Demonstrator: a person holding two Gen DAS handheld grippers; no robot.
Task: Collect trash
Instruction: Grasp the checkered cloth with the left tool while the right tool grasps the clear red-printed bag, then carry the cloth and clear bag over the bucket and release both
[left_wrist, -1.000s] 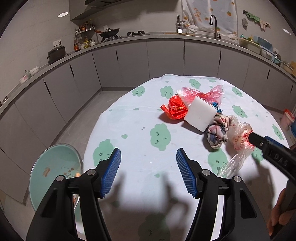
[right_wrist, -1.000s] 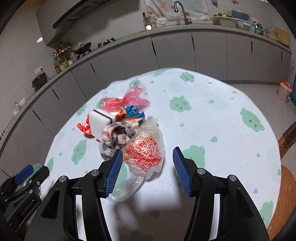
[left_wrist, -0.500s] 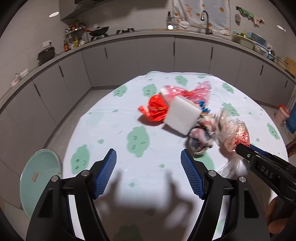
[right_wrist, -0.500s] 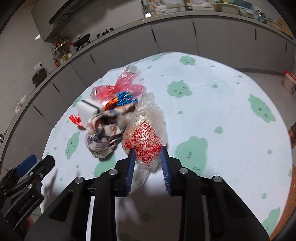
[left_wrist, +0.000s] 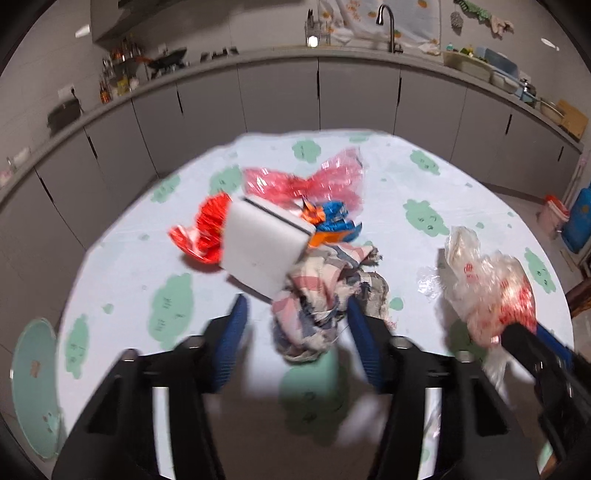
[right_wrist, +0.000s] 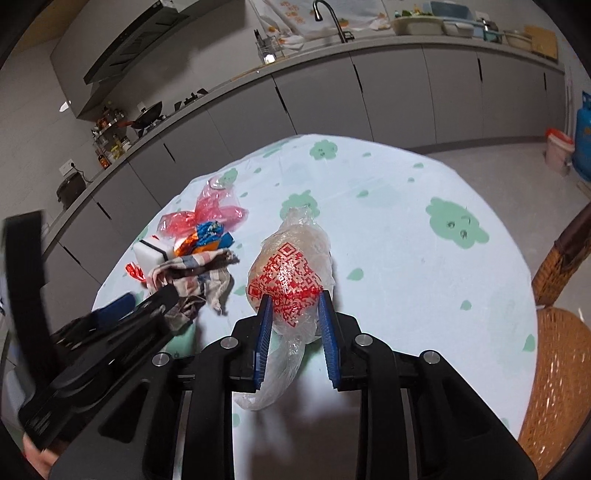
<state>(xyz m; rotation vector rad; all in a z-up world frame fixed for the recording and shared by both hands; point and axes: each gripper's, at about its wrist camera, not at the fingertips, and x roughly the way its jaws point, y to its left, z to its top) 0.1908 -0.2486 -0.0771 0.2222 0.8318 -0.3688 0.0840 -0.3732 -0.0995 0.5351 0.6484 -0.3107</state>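
With our right gripper (right_wrist: 294, 317) clamping the bag (right_wrist: 291, 273) and left gripper (left_wrist: 295, 328) closing around the rag (left_wrist: 325, 295), thin plastic may slip.

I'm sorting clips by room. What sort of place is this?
Most likely a home kitchen: a sink faucet on the long grey counter, a wok under a range hood, and a round table with a cloud-print cloth.

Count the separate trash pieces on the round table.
6 visible: clear red-printed plastic bag in the right gripper; crumpled plaid cloth; white foam block; red foil wrapper; pink cellophane; blue-orange wrapper. More may be hidden underneath.
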